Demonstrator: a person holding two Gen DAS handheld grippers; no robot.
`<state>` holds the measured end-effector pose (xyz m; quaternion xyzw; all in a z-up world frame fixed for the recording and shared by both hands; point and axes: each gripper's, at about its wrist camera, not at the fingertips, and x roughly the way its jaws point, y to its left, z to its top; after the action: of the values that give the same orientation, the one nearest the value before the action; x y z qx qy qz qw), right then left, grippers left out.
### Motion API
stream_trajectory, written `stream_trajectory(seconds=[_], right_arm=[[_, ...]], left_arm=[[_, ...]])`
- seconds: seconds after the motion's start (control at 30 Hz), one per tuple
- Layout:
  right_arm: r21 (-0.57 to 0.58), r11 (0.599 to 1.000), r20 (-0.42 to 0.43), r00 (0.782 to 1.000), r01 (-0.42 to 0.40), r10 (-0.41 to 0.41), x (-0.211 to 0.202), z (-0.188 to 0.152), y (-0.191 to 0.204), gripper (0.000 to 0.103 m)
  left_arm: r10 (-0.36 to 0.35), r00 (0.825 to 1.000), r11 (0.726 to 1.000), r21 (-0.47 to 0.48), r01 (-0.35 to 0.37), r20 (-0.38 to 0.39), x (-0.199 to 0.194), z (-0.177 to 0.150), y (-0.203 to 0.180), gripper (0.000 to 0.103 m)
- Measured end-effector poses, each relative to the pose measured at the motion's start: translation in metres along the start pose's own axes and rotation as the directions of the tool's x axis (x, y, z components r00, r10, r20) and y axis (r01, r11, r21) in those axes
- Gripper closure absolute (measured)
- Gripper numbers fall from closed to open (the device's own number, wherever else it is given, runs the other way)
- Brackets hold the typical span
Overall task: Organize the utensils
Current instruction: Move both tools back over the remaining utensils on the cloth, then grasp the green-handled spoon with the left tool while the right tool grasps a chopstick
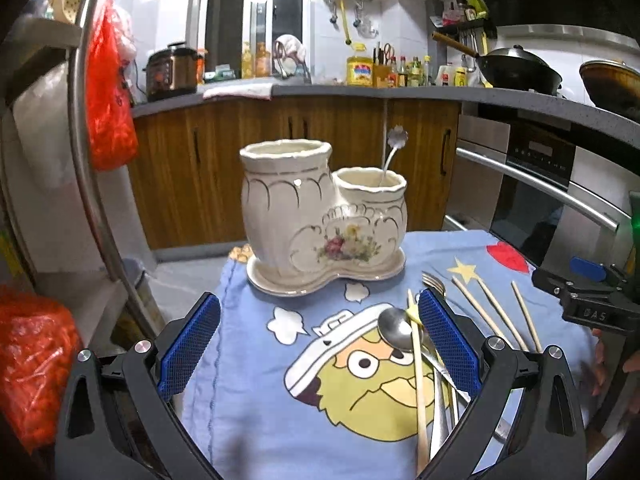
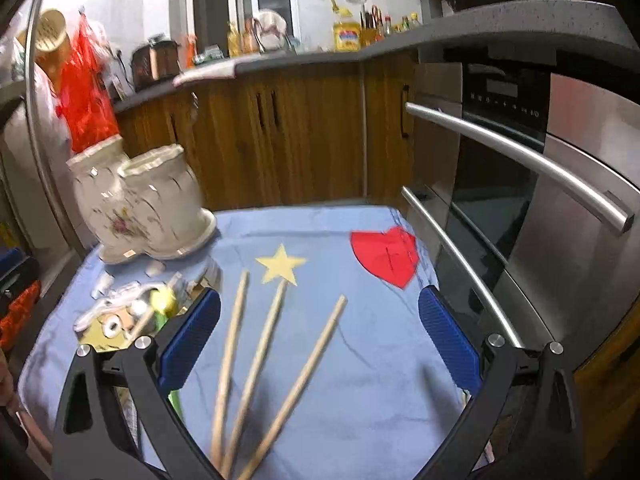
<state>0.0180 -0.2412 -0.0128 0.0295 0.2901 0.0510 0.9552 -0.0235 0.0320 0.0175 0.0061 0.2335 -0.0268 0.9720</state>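
**Right-wrist view: chopsticks lined up between spread jaws**

Right-wrist camera shows the right gripper [image 2: 319, 344] with jaws wide apart and empty, low over the blue cartoon cloth [image 2: 372, 344]. Three wooden chopsticks [image 2: 260, 360] lie loose at lower centre, fanning out toward the top of the frame, their long axes running roughly along the fingers and nearer the left blue pad. At left of the frame stands the two-cup ceramic holder [image 2: 148, 204].

Left-wrist camera shows the left gripper [image 1: 320, 340], also spread and holding nothing, with a spoon [image 1: 394, 328], a fork [image 1: 434, 282] and a yellow-tipped stick [image 1: 418, 364] just inside its right pad. One flower-handled utensil [image 1: 394, 148] stands in the holder's smaller cup. The right gripper looks nearer the chopsticks; closing across them probably requires first turning the jaws.
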Motion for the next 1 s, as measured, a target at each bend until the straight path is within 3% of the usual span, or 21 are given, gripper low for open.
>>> stream_trajectory(seconds=[0.13,0.23,0.4,0.57,0.87,1.0], right_arm=[[0.003,1.0,-0.025,1.0,0.011,-0.011,0.005,-0.001,-0.006,0.008],[0.022,1.0,-0.072,0.997,0.011,-0.009,0.014,-0.003,-0.011,0.02],[0.032,0.999,-0.161,0.987,0.004,0.001,0.032,-0.009,-0.012,0.055],[0.008,1.0,-0.215,0.976,-0.012,0.014,0.043,-0.014,-0.004,0.076],[-0.025,1.0,-0.245,0.969,0.004,-0.01,0.052,-0.016,0.005,0.082],[-0.019,1.0,-0.248,0.969,0.005,-0.009,0.053,-0.015,0.003,0.093]], left_arm=[[0.002,1.0,1.0,0.01,-0.002,-0.006,0.003,-0.001,0.0,0.005],[-0.006,1.0,1.0,0.024,0.006,-0.022,0.007,-0.003,-0.003,0.005],[-0.025,0.998,0.999,0.026,0.026,-0.054,0.015,-0.005,-0.009,0.005],[-0.026,0.997,0.998,0.047,0.029,-0.07,0.019,-0.009,-0.015,0.005],[-0.029,0.997,0.998,0.052,0.033,-0.077,0.021,-0.01,-0.017,0.005],[-0.027,0.997,0.998,0.06,0.031,-0.076,0.021,-0.01,-0.018,0.005]])
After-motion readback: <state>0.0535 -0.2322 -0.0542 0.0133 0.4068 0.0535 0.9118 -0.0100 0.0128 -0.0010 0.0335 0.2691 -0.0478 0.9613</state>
